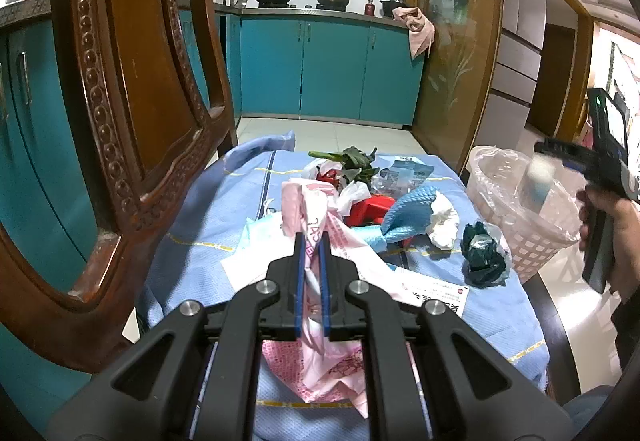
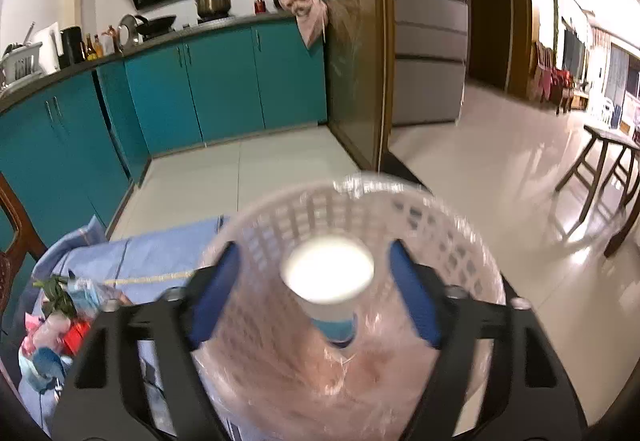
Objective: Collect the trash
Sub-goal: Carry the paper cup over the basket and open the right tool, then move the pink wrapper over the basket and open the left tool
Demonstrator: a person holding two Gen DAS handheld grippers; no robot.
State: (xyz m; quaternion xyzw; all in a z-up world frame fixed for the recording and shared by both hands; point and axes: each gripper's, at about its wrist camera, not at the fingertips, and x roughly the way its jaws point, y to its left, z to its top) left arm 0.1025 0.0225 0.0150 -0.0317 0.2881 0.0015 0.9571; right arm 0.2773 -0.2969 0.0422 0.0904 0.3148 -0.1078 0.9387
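My left gripper is shut on a pink plastic bag above the blue-clothed table. Trash lies beyond it: a blue cloth, a white tissue, a dark green bag, green leaves and a red item. My right gripper is open over the lined white basket. A blurred cup with a white bottom hangs between the fingers above the basket, not touching them. In the left wrist view the right gripper and the cup are over the basket.
A carved wooden chair back stands close on the left. Teal kitchen cabinets line the far wall. A glass partition rises behind the basket. A wooden stool stands on the tiled floor at right.
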